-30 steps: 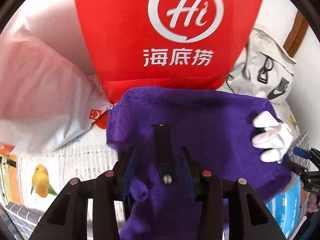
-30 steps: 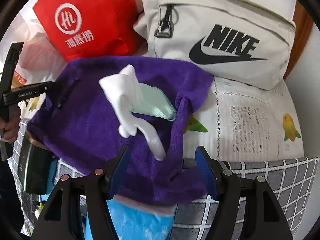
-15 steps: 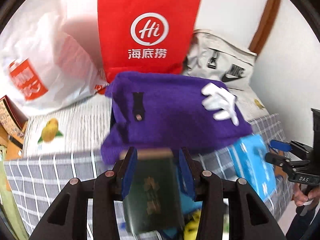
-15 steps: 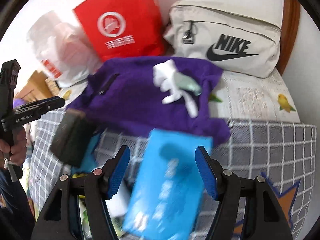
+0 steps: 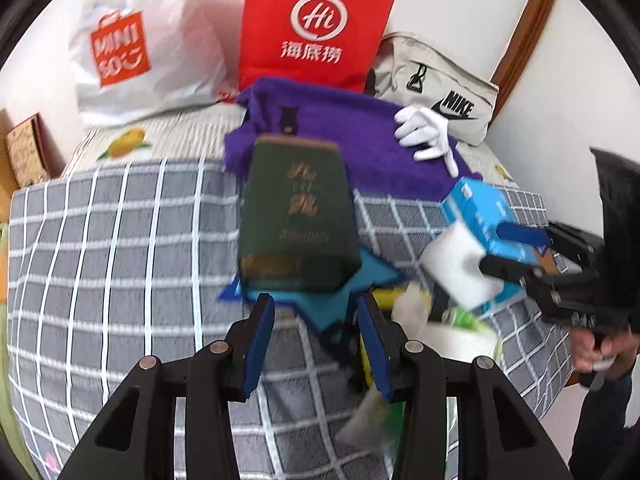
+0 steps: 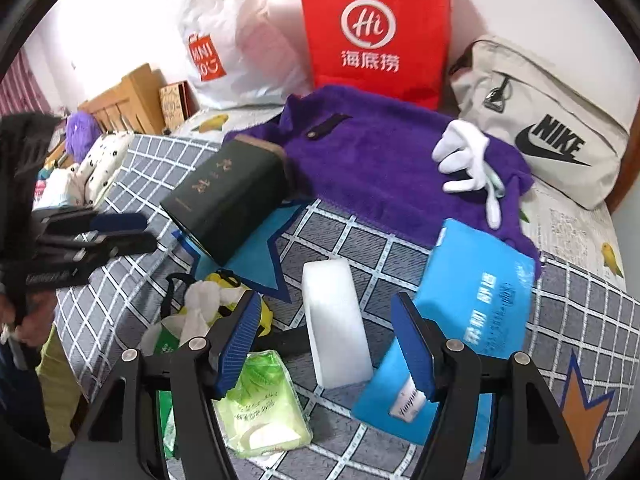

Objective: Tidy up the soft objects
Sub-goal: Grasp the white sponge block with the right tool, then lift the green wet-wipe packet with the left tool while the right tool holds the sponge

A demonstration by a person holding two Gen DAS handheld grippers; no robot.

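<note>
Near the bed's (image 6: pixel 120 280) front edge, both grippers' jaws hang open and empty over the white sponge block (image 6: pixel 336 324), probably light and squashy, best pinched across its narrow sides

In the left wrist view the dark green box (image 5: pixel 298 216) is smeared by motion, so its gold lettering cannot be read, and the white block (image 5: pixel 460 268) and blue packet (image 5: pixel 484 216) to its right are blurred too. The near end of the blue packet (image 6: pixel 472 320) in the right wrist view is cut by the right tongs (image 6: pixel 324 344), and the green wipes pack (image 6: pixel 260 404) lies partly behind the left finger. The purple towel (image 6: pixel 380 160) hides the foot of the red bag (image 6: pixel 376 28).
</note>
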